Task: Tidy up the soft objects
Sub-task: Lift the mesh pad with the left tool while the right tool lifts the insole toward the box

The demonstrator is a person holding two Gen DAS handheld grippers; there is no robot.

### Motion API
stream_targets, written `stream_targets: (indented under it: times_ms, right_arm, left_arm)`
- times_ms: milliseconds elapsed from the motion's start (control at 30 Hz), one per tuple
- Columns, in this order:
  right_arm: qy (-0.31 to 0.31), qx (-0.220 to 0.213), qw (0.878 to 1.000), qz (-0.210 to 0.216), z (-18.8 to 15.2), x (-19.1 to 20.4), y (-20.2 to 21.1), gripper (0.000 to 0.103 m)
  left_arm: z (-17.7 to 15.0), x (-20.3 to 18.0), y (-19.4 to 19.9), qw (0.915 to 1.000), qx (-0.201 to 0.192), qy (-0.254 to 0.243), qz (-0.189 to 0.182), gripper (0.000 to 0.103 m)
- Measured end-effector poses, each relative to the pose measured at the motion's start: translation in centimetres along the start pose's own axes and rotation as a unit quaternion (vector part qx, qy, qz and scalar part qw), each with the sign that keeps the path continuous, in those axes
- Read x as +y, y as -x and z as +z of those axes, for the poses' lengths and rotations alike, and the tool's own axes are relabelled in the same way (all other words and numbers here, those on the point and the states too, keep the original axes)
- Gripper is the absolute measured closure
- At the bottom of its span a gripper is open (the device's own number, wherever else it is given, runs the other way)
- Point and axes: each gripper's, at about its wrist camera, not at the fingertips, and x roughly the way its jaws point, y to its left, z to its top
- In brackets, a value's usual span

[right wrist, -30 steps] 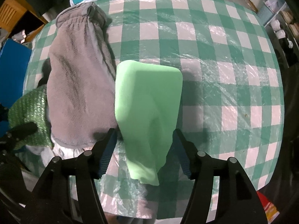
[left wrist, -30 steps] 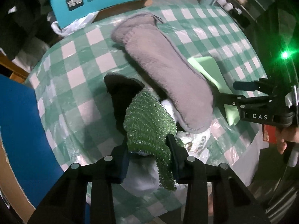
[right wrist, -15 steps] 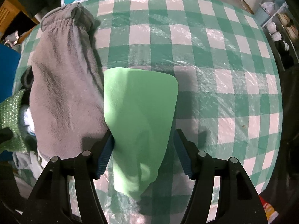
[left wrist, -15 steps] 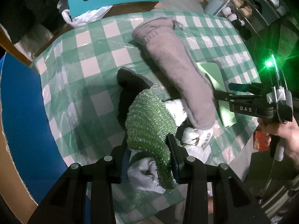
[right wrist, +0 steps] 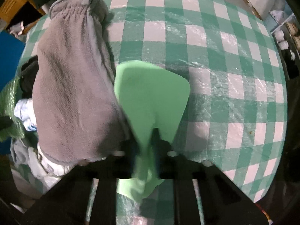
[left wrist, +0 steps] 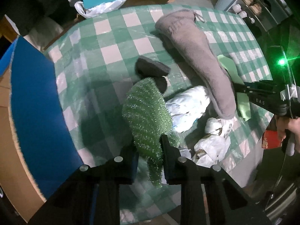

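Near edge of bench (right wrist: 234,60): left hand-held gripper (left wrist: 149,146) closing, pinching green scrubby cloth (left wrist: 146,110); right hand-held gripper (right wrist: 148,150) clamped on light green cloth (right wrist: 150,97). Beyond, grey fleece pouch (right wrist: 73,93), white bundles (left wrist: 189,106), dark pad (left wrist: 151,68) unsorted. Judged early stage.

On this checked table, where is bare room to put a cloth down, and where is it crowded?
Bare checked tablecloth lies right of the light green cloth, out to the table's edge. Another free patch lies between the blue board and the sparkly green cloth. It is crowded around the grey towel and white bags.
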Motion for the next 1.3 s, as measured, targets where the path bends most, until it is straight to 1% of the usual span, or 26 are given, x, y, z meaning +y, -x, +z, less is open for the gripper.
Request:
stream_targets:
  times_ms: [33,167,400,467,533,567,700,733,800,1067,1300]
  right_arm:
    - [0.000,-0.002,1.000,0.001,0.0,0.0,0.0,0.094]
    - [-0.001,-0.011,1.000,0.004,0.2,0.2,0.5,0.095]
    - [-0.005,-0.041,0.999,0.007,0.6,0.0,2.8,0.096]
    - [-0.005,-0.049,0.999,0.009,0.1,0.1,3.4,0.096]
    - [-0.006,-0.056,0.998,0.012,0.3,-0.4,4.5,0.096]
    - [-0.006,-0.059,0.998,0.010,0.5,0.2,5.3,0.096]
    - [-0.007,-0.071,0.997,0.015,-0.2,1.0,6.5,0.096]
    - [-0.007,-0.074,0.997,0.017,-0.4,0.9,6.6,0.096]
    - [-0.004,-0.082,0.996,0.018,-1.5,-0.5,8.3,0.096]
    - [0.008,-0.109,0.994,0.026,-1.5,1.9,11.8,0.096]
    - [0.037,-0.133,0.989,0.042,-1.6,4.7,14.4,0.096]
  left_arm:
    - [-0.1,0.1,0.2,1.0000,-0.004,-0.002,0.004,0.086]
    - [-0.5,0.3,1.0,0.9998,-0.015,-0.009,0.007,0.089]
    - [-0.9,0.3,1.8,0.9993,-0.028,-0.016,0.021,0.089]
    - [-1.0,0.5,2.2,0.9991,-0.032,-0.017,0.023,0.089]
    - [-1.2,0.7,2.6,0.9987,-0.039,-0.017,0.028,0.089]
    - [-1.3,0.7,2.9,0.9984,-0.044,-0.017,0.030,0.089]
    - [-1.5,0.8,3.8,0.9975,-0.057,-0.018,0.038,0.090]
    - [-1.5,0.7,4.1,0.9972,-0.060,-0.019,0.041,0.090]
    - [-1.6,0.6,4.7,0.9962,-0.068,-0.023,0.049,0.090]
    - [-2.1,0.4,6.9,0.9926,-0.094,-0.031,0.071,0.090]
    - [-2.9,0.4,8.4,0.9902,-0.111,-0.034,0.077,0.090]
